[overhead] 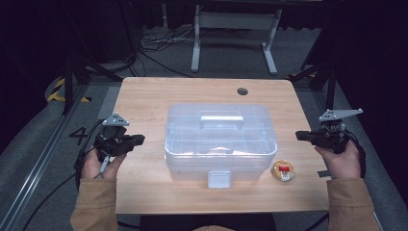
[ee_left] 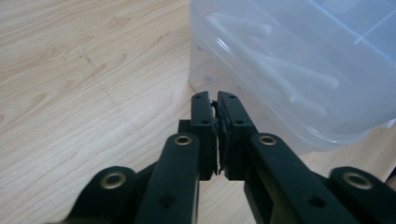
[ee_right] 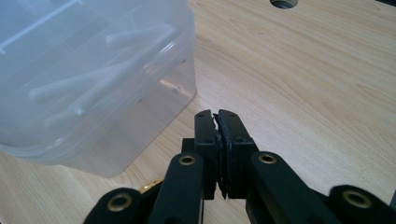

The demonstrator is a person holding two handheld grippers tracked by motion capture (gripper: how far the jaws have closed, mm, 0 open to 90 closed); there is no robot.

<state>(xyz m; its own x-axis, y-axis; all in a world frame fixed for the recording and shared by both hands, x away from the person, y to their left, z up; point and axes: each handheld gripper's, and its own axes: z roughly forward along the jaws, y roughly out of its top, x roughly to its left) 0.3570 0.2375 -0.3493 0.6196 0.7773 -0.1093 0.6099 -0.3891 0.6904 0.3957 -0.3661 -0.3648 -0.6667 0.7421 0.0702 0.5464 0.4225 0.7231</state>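
Showing beside the box (overhead: 220,139), high view adds a round tin (overhead: 283,171).

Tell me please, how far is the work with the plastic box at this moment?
It looks barely started. The clear plastic box sits mid-table with its lid on and the front latch down. Both tongs, left and right, are shut on nothing and are held off each side of the box. The small round container lies untouched near its front right corner. Any handling of these things seems still ahead.
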